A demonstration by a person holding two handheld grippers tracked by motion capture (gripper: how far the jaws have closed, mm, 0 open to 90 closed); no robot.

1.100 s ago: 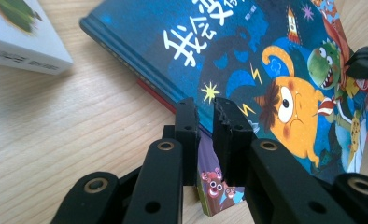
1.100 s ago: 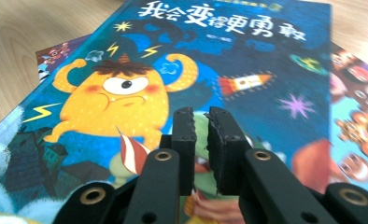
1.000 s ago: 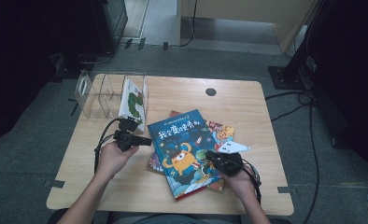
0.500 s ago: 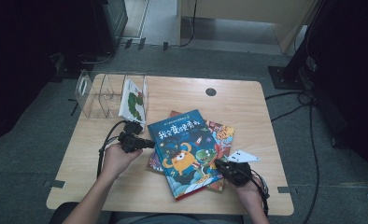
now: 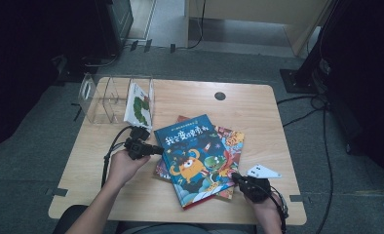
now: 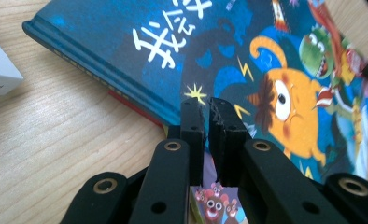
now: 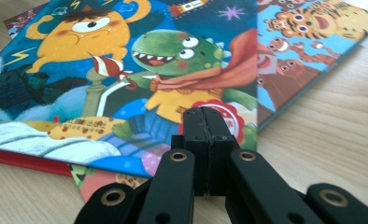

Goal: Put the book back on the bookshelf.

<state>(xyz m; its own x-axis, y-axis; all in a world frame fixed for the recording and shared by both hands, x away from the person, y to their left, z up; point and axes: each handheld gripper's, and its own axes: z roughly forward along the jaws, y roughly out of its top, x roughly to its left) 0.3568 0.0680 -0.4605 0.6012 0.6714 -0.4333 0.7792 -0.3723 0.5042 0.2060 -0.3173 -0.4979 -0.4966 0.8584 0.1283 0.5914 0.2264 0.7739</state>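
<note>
Two hand-held grippers work at one blue picture book [image 5: 194, 158] that lies face up on a small stack near the middle of the worktop [image 5: 258, 105], a little toward the near edge. Toward the far left corner stands a clear plastic rack [image 5: 102, 97] with a white book [image 5: 139, 103] leaning upright in its right-hand slot. Just nearer than the rack, the left hand-held gripper [image 5: 157, 149] is held by the person's left hand [image 5: 123, 165] and points at the blue book's left edge; in the left gripper view its jaws stand nearly together, a thin slit between them, with their tips [image 6: 207, 103] over the cover just inside that edge, and whether they pinch the cover I cannot tell. Under the blue book lie a red-edged book [image 7: 28, 161] and a tiger book [image 5: 231, 139], which sticks out to the right. At the blue book's near right corner is the right hand-held gripper [image 5: 235, 177], the person's right hand [image 5: 263, 195] behind it close to the worktop's near edge; in the right gripper view its jaws are pressed fully together, tips [image 7: 207, 112] just above the cover, gripping nothing that can be seen.
</note>
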